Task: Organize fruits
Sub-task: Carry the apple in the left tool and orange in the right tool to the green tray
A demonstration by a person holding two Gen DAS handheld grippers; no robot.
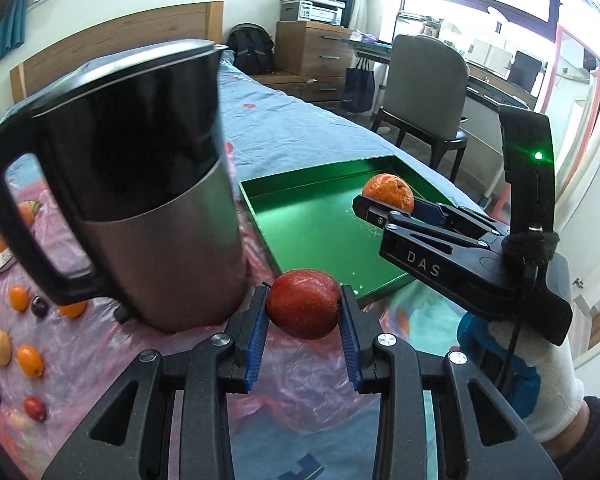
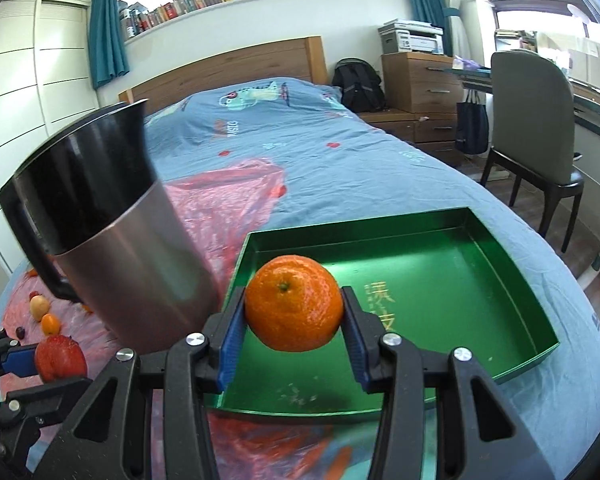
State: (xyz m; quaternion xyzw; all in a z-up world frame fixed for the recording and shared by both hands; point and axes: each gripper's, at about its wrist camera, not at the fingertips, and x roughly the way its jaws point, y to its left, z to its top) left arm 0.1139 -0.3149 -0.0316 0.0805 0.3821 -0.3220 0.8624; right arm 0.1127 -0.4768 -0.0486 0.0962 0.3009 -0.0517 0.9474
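My left gripper point(image 1: 303, 312) is shut on a red apple point(image 1: 303, 304), held just short of the near edge of the green tray point(image 1: 312, 216). My right gripper point(image 2: 294, 312) is shut on an orange point(image 2: 294, 304) and hangs over the tray's point(image 2: 440, 280) near left part. From the left wrist view the right gripper point(image 1: 380, 206) shows at the right, over the tray, with the orange point(image 1: 388, 192) at its tip. The apple point(image 2: 60, 356) and the left gripper's fingers point(image 2: 16, 360) show at the lower left of the right wrist view. The tray's floor is bare.
A tall steel jug point(image 1: 140, 184) with a black handle stands just left of the tray point(image 2: 132, 248). Several small fruits point(image 1: 28, 360) lie on pink plastic sheeting point(image 1: 80, 360) at the left. All rests on a blue bed point(image 2: 300, 148). A chair point(image 2: 536, 128) stands beyond the bed's right edge.
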